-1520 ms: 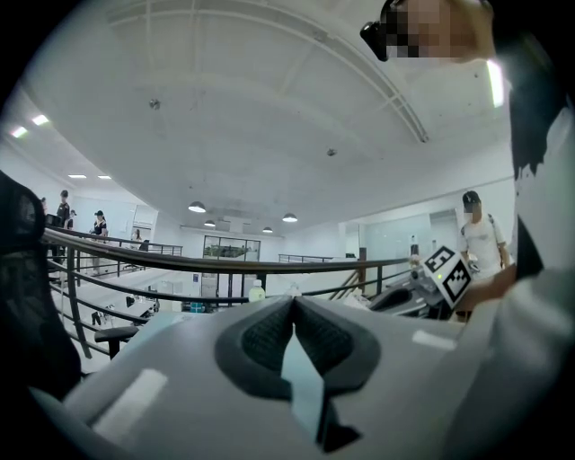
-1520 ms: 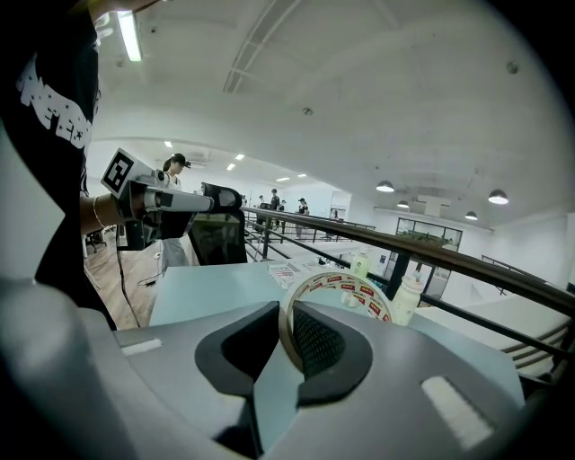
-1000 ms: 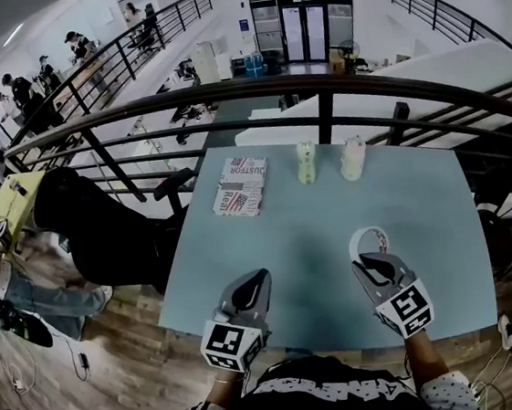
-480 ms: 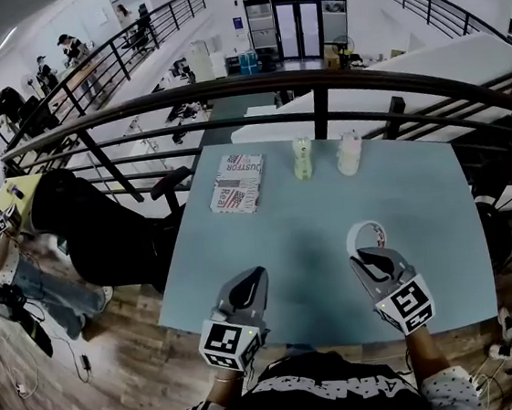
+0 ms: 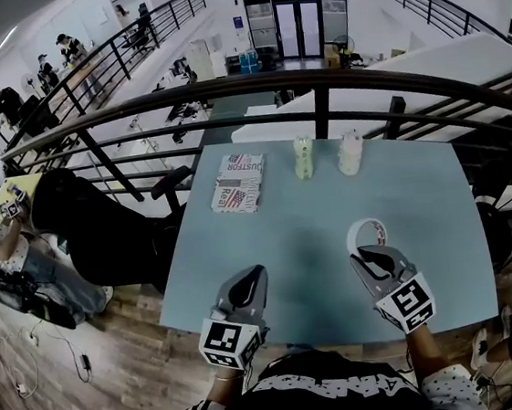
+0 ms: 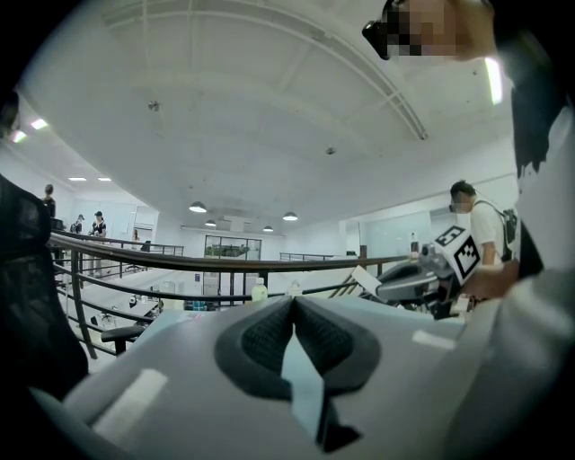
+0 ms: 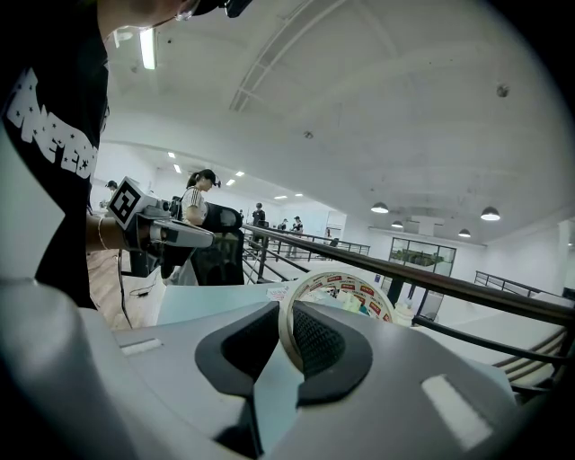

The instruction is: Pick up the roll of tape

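Note:
The roll of tape (image 5: pixel 367 233), a white ring with red print, stands on edge above the blue-grey table (image 5: pixel 314 230) at its right front. My right gripper (image 5: pixel 369 257) is shut on the roll's near rim; in the right gripper view the roll of tape (image 7: pixel 341 289) rises from between the dark pads (image 7: pixel 316 343). My left gripper (image 5: pixel 250 286) hovers over the table's front left, jaws shut with nothing between them; in the left gripper view its pads (image 6: pixel 265 337) meet at the tips.
Two small pale bottles (image 5: pixel 304 157) (image 5: pixel 350 151) stand at the table's far edge, with a printed packet (image 5: pixel 238 182) to their left. A dark railing (image 5: pixel 316 87) runs behind the table. People stand at the left on the wooden floor (image 5: pixel 119 371).
Neither gripper has moved, and the tape stays held. Only the people at the left have shifted.

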